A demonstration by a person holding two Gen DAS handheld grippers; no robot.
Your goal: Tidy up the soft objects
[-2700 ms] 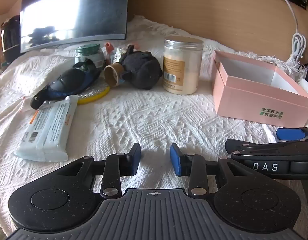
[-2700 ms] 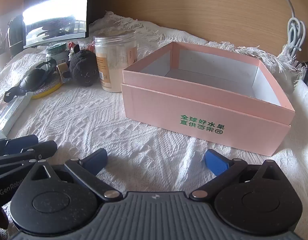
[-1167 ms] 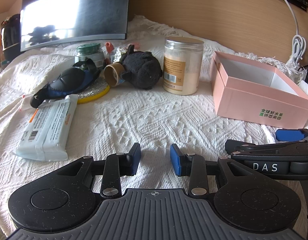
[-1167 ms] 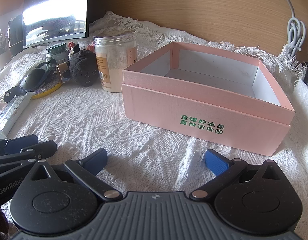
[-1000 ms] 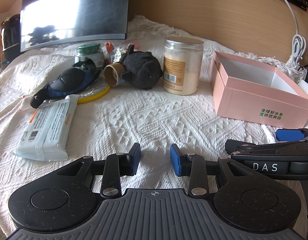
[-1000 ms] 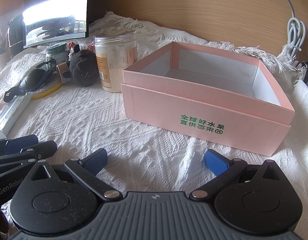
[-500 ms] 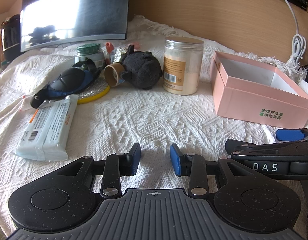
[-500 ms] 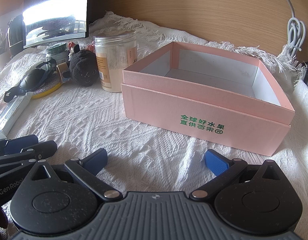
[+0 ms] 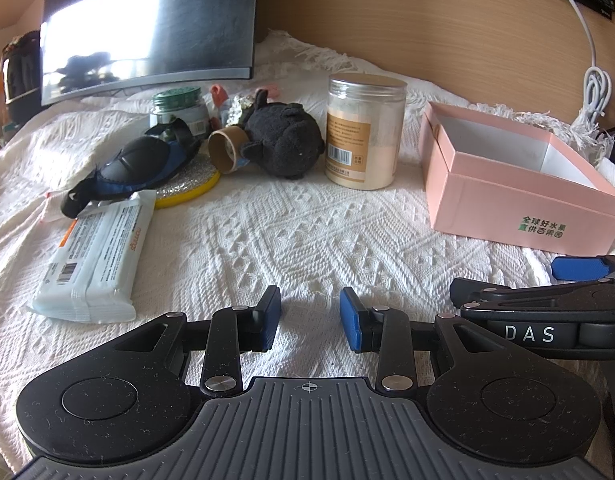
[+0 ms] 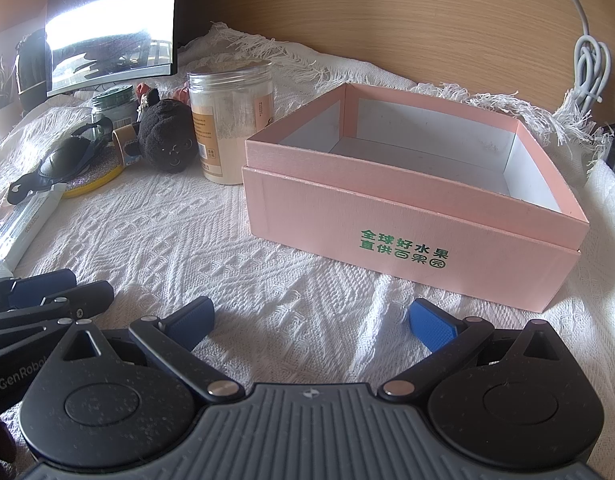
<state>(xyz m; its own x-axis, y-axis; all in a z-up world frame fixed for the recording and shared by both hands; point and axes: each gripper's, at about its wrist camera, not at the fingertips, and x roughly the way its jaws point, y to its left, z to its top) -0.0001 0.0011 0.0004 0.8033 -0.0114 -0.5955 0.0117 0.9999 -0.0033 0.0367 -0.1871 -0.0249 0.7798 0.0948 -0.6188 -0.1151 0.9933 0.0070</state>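
A white knitted cloth is spread over the surface, and an open pink box with green printed characters on its front wall is set on it. Only its white lining is seen inside.

The left gripper is held low over the cloth, in front of the box and to its left. Its blue pads are set a narrow gap apart, and only bare cloth is seen between them. The right gripper is held just in front of the box's printed wall, with its fingers spread wide and nothing gripped.

A black plush toy is seen lying on the cloth to the left of the box. A clear jar of pale powder stands between the toy and the box, just beside the box's left corner. A cardboard tube lies against the toy on the side away from the box. Farther from the box, a dark padded item with blue trim is resting partly on a yellow-rimmed disc. A white wrapped packet lies farthest left of the box. A green-lidded jar and a dark monitor are seen behind the toy.
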